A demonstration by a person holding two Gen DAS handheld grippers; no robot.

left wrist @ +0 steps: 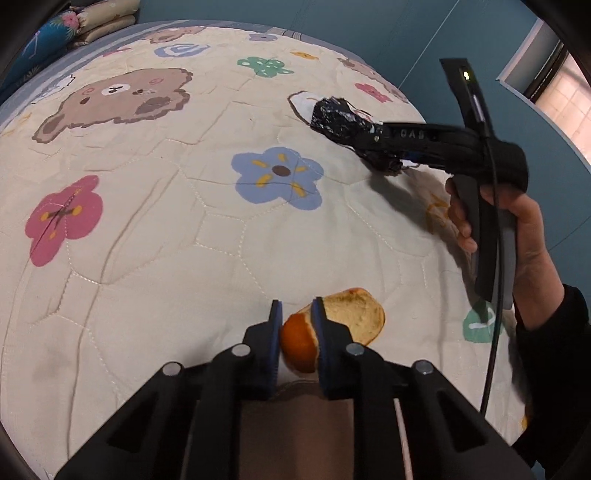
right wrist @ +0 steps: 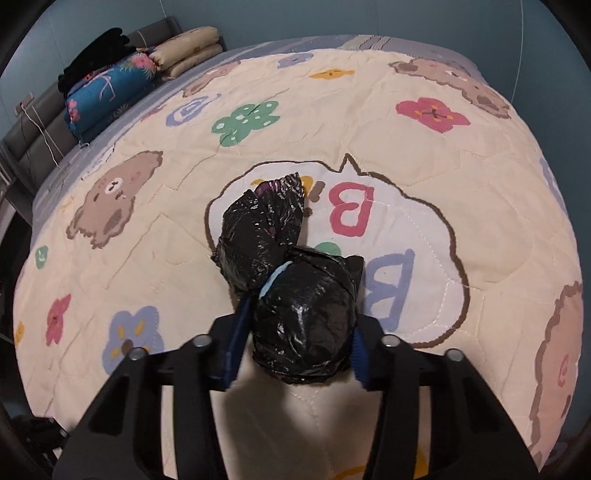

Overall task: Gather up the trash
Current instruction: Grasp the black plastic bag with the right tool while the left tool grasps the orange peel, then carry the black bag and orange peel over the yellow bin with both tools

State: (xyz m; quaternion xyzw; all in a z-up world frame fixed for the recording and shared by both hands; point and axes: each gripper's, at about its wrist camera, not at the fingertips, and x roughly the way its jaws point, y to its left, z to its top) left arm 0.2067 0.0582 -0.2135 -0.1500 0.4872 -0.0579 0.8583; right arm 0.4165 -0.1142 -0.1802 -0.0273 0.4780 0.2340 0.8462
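Note:
My left gripper [left wrist: 296, 308] is shut on a piece of orange peel [left wrist: 301, 347], orange outside and pale inside, held just above the cream quilt [left wrist: 147, 240]. My right gripper [right wrist: 301, 295] is shut on a crumpled black plastic trash bag [right wrist: 303, 317] above the quilt's "B" speech bubble [right wrist: 413, 236]. The bag bulges between the blue pads and its twisted end [right wrist: 258, 232] sticks out ahead. In the left wrist view the right gripper [left wrist: 373, 136] shows at upper right with the bag [left wrist: 334, 118], held by a hand [left wrist: 524, 236].
The bed is covered by a quilt with bears and flowers. Folded blankets and pillows [right wrist: 122, 88] lie at the headboard. Blue walls [left wrist: 406, 33] surround the bed, with a window [left wrist: 565, 99] at the right. A black cable [left wrist: 495, 295] hangs from the right gripper.

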